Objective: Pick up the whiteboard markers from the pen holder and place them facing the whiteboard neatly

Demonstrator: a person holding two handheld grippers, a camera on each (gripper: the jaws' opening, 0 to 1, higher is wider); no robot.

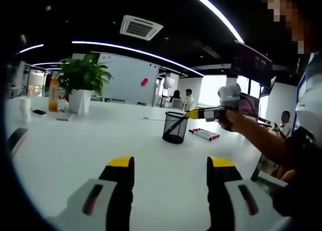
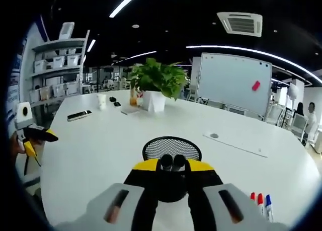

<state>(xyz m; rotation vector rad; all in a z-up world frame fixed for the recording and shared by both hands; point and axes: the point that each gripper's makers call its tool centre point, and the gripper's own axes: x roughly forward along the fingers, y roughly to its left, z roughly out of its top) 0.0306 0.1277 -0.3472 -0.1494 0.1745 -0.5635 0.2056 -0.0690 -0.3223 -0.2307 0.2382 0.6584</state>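
Right gripper view: the right gripper is seen directly above the black mesh pen holder, its yellow-tipped fingers closed on two dark markers whose round ends are seen between the tips, over the holder's mouth. Three whiteboard markers, red, red and blue, are laid side by side on the white table just to the right of the fingers. Beyond the holder, a potted plant is placed far ahead on the table, and a whiteboard is stood past the table's far edge, ahead and to the right. The left gripper is seen at the left edge. In the left gripper view, the left gripper is held open above bare table, nothing between its fingers. The pen holder stands ahead of them, with the right gripper reaching over it from the right and the laid markers just beyond.
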